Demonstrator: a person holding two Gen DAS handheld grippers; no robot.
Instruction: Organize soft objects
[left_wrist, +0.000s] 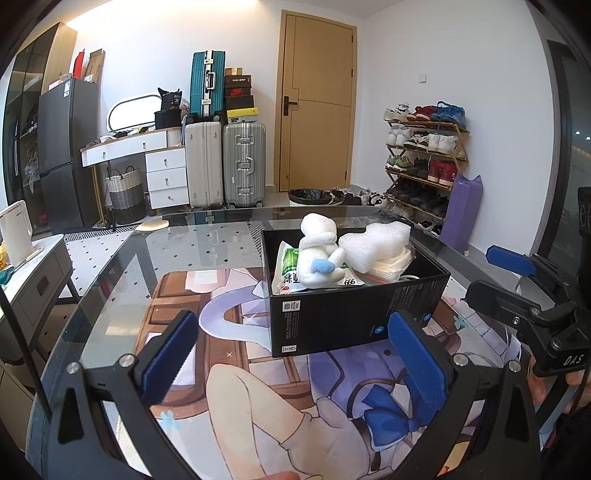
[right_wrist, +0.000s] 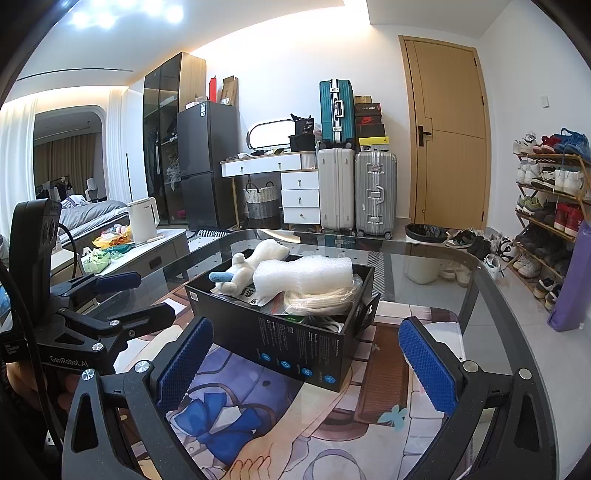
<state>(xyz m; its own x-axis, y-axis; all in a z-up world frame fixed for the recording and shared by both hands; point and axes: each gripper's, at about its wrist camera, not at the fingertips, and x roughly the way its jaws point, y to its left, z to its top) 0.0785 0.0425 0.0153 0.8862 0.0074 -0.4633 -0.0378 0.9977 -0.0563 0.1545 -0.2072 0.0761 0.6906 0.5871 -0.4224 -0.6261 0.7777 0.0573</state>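
**Soft goods boxed, both grippers stand off empty**

Two hand-held grippers hover over a glass table (left_wrist: 110, 266) with their jaws spread wide and nothing between the blue pads. Ahead of the left gripper (left_wrist: 295, 362), just beyond its right-hand pad, sits the black box (left_wrist: 332, 314), its near wall facing the jaws. Seen from the right gripper (right_wrist: 310, 354), the same box lies straight ahead between the two pads and slightly past them, on a printed mat (right_wrist: 388, 369) under the glass.

Inside the box the soft items are heaped above the rim: a white plush toy (left_wrist: 317, 254) with a blue paw, a block of white foam wrap (right_wrist: 306, 273) lying across the top, a green-and-white packet (left_wrist: 290, 266) propped against the far-left wall, and a bundle of pale cord (right_wrist: 321, 299) tucked under the foam. No loose soft item shows on the table near either set of jaws.

Judged from this, the gathering step looks finished or close to it, with the hands pulled clear of the load. The next move would seem to call for either tamping the overfilled pile down or taking the box by its walls; the plush and foam ride high and loose, so any lift or nudge would need to be level and slow to keep them from spilling over the rim
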